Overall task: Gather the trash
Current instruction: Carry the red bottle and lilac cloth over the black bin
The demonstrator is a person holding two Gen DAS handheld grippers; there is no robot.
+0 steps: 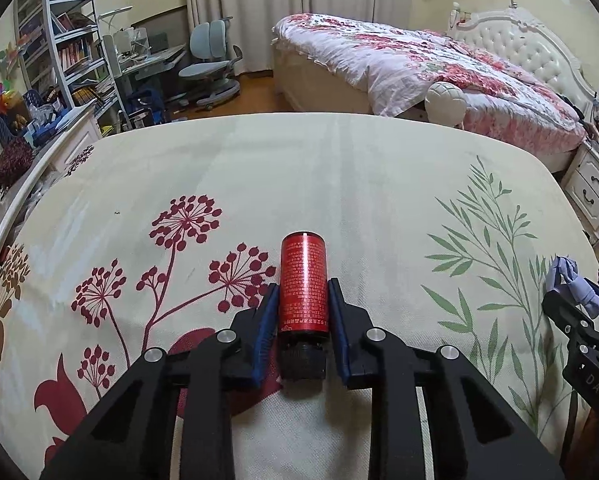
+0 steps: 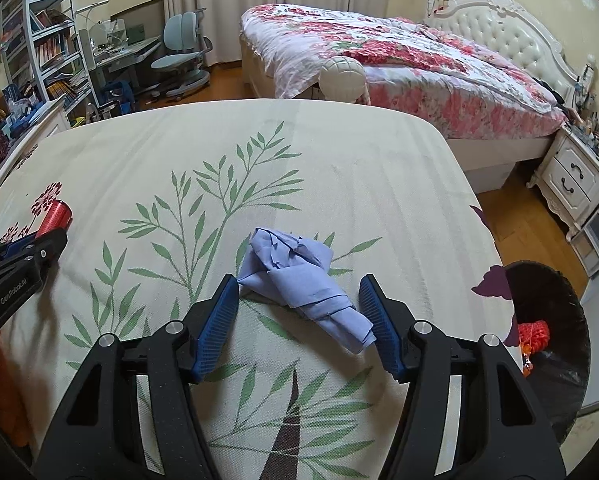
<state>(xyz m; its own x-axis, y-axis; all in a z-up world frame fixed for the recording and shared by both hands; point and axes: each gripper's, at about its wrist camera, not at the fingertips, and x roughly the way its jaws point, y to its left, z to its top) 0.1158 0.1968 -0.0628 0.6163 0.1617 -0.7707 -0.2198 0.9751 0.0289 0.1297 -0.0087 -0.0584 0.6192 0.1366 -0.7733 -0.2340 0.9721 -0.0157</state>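
left hand-held gripper (image 1: 303, 304) clamping red bottle (image 1: 303, 280), right hand-held gripper (image 2: 305, 312) spread around blue paper (image 2: 299, 276)

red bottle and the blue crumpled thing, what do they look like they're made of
Red bottle: probably plastic or metal under a glossy printed red wrap; it shows a bright sheen, fine print and a ribbed black cap. Which one, I cannot tell.
Blue crumpled wad: looks like matte paper towel or thin nonwoven cloth; sharp creases and soft folds, no shine.
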